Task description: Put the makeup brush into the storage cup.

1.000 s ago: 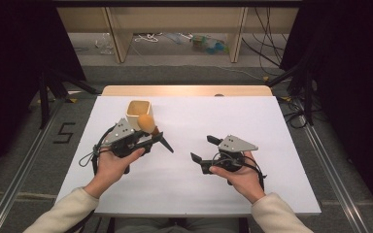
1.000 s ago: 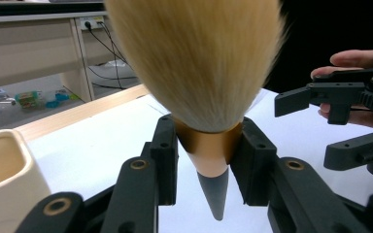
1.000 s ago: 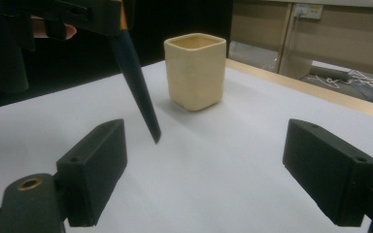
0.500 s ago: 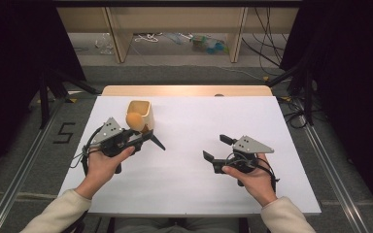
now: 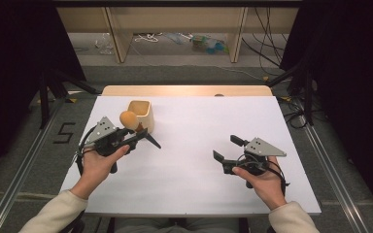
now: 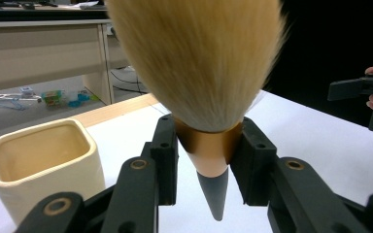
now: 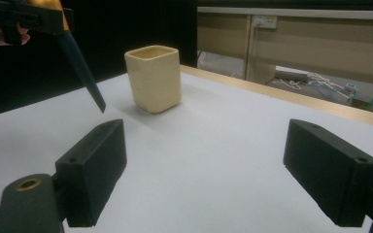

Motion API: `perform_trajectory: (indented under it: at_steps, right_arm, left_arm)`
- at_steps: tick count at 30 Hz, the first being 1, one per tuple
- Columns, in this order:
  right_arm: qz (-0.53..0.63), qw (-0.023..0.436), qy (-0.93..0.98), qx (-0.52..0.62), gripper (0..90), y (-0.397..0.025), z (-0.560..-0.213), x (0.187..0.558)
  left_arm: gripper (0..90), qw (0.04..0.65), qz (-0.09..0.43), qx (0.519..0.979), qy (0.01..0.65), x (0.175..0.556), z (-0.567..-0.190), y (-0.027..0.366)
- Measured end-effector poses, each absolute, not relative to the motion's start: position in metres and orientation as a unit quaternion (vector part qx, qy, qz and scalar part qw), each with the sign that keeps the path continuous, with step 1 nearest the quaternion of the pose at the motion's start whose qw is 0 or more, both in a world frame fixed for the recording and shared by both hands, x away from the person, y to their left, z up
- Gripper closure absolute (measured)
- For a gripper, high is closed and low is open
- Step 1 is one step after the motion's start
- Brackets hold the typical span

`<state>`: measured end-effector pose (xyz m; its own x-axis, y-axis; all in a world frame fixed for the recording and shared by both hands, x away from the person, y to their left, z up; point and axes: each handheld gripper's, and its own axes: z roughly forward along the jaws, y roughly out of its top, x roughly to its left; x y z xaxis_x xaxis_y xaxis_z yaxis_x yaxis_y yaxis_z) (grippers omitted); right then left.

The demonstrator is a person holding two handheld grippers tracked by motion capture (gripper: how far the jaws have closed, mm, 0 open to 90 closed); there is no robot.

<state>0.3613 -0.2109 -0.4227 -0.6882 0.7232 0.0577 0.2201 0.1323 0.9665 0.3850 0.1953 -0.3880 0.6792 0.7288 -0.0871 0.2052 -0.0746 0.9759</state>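
Note:
My left gripper (image 5: pixel 135 133) is shut on a makeup brush (image 5: pixel 128 118), clamping its copper ferrule (image 6: pixel 209 145). The fluffy tan bristles (image 6: pixel 194 58) point up and the dark pointed handle (image 5: pixel 153 141) slants down toward the table. A cream square cup (image 5: pixel 141 114) stands upright just beyond and right of the brush head; it sits at the lower left (image 6: pixel 39 170) in the left gripper view. My right gripper (image 5: pixel 230 153) hovers over the table's right half, its jaws wide apart (image 7: pixel 209 170) with nothing between them. It faces the cup (image 7: pixel 154 77) and the brush handle (image 7: pixel 80 73).
The white table (image 5: pixel 199 126) has a wooden strip (image 5: pixel 184 90) along its far edge. Beyond it are shelving legs and cables on the floor (image 5: pixel 199 43). A person's hands and pale sleeves (image 5: pixel 53 213) come in from the near edge.
The left gripper has carried the brush leftward, so the brush head has come off the cup's mouth. The right gripper has drifted right and nearer the front edge, still open.

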Motion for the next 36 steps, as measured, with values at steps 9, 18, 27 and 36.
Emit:
perform_trajectory:
  at_steps: [9,18,27,36]
  right_arm:
    - [0.575,0.229,0.711,0.335,16.6,-0.220,-0.423,0.358]
    - [0.576,0.233,0.705,0.341,16.6,-0.227,-0.422,0.353]
    - [0.573,0.242,0.701,0.348,16.4,-0.237,-0.423,0.346]
    - [0.572,0.243,0.701,0.349,16.0,-0.240,-0.423,0.344]
  left_arm:
    - [65.4,0.593,0.225,0.696,0.336,0.385,-0.387,0.200]
    - [65.4,0.592,0.229,0.694,0.340,0.385,-0.386,0.204]
    - [65.4,0.592,0.232,0.690,0.345,0.387,-0.384,0.208]
    - [65.4,0.585,0.243,0.689,0.351,0.387,-0.382,0.213]
